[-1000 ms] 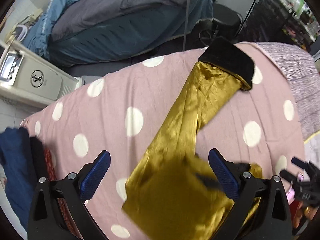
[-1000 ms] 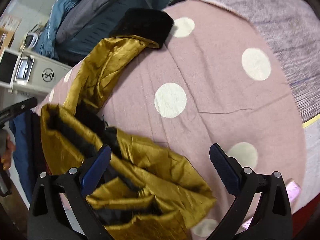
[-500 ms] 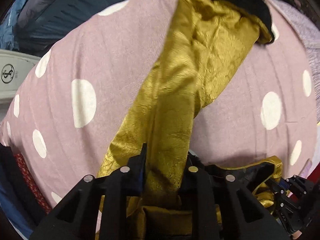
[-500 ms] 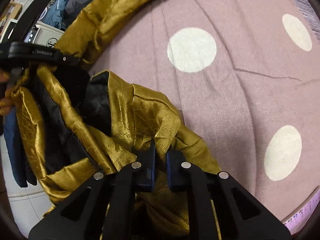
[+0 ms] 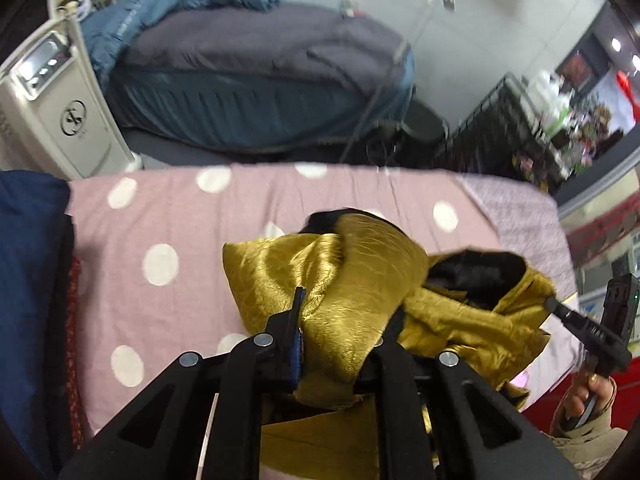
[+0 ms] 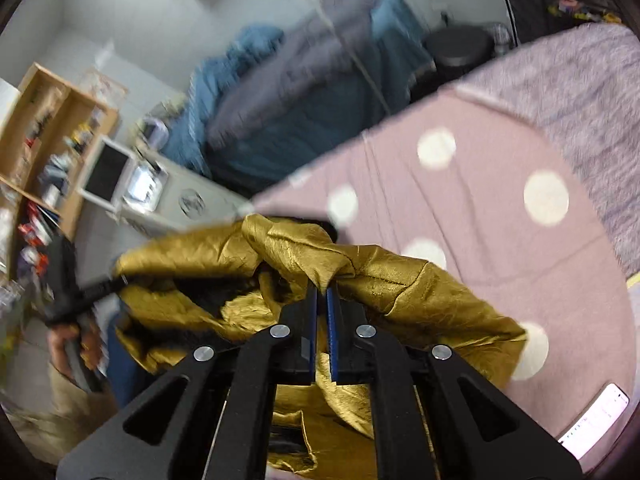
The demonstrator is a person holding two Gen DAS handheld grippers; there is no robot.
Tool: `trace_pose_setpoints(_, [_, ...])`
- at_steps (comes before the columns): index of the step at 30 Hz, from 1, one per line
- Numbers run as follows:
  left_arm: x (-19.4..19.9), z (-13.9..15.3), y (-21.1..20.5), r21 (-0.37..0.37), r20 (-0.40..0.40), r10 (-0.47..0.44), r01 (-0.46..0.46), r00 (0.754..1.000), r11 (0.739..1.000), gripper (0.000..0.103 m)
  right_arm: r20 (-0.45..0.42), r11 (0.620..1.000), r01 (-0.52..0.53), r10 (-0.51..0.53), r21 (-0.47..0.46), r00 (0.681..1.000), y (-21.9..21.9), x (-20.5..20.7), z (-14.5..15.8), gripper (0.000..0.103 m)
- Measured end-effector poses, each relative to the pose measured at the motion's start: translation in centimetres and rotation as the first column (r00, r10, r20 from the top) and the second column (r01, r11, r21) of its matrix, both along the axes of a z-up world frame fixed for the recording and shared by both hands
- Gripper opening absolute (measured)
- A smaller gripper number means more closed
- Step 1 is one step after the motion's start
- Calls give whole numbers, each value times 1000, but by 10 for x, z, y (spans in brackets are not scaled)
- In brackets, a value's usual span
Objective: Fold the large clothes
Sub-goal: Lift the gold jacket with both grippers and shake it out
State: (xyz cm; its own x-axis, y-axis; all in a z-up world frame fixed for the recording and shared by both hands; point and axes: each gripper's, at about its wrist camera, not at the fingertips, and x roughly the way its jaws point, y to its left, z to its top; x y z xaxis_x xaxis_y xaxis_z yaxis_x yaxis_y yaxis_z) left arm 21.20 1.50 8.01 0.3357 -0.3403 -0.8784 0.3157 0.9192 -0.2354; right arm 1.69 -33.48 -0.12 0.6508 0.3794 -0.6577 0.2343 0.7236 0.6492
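A shiny gold garment [image 5: 360,280] with black lining is bunched up and lifted off the pink polka-dot bed cover [image 5: 180,216]. My left gripper [image 5: 344,320] is shut on a thick fold of the gold fabric. My right gripper [image 6: 322,296] is shut on another fold of the same garment [image 6: 400,280]; it also shows at the right edge of the left wrist view [image 5: 576,320], and the left gripper shows at the left of the right wrist view [image 6: 76,292]. The garment hangs between the two grippers, black lining [image 5: 476,268] showing.
A dark blue garment [image 5: 28,280] lies at the bed's left edge. A white appliance [image 5: 56,108] and a pile of blue and grey bedding [image 5: 256,68] stand behind the bed. A lilac blanket [image 6: 580,92] covers the far right. A phone [image 6: 596,420] lies at the near right.
Both grippers, shut on the gold garment half a second ago, have lifted it off the bed and the views have tilted up towards the room. The garment has gathered into a bunch.
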Motion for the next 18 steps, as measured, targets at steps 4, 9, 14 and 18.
trace_pose_setpoints(4, [-34, 67, 24, -68, 162, 23, -12, 986, 998, 12, 266, 999, 16, -28, 48, 964, -11, -18, 94, 1])
trace_pose_setpoints(9, [-69, 108, 38, -130, 259, 31, 4, 965, 991, 12, 552, 999, -17, 34, -35, 833, -6, -65, 205, 1])
trace_pose_setpoints(14, [-81, 67, 53, -141, 133, 118, -99, 984, 985, 12, 275, 999, -16, 4, 41, 961, 0, -58, 152, 92])
trace_pose_setpoints(18, [-88, 26, 85, -156, -13, 212, -212, 977, 965, 12, 50, 995, -26, 22, 100, 999, 26, -61, 77, 96])
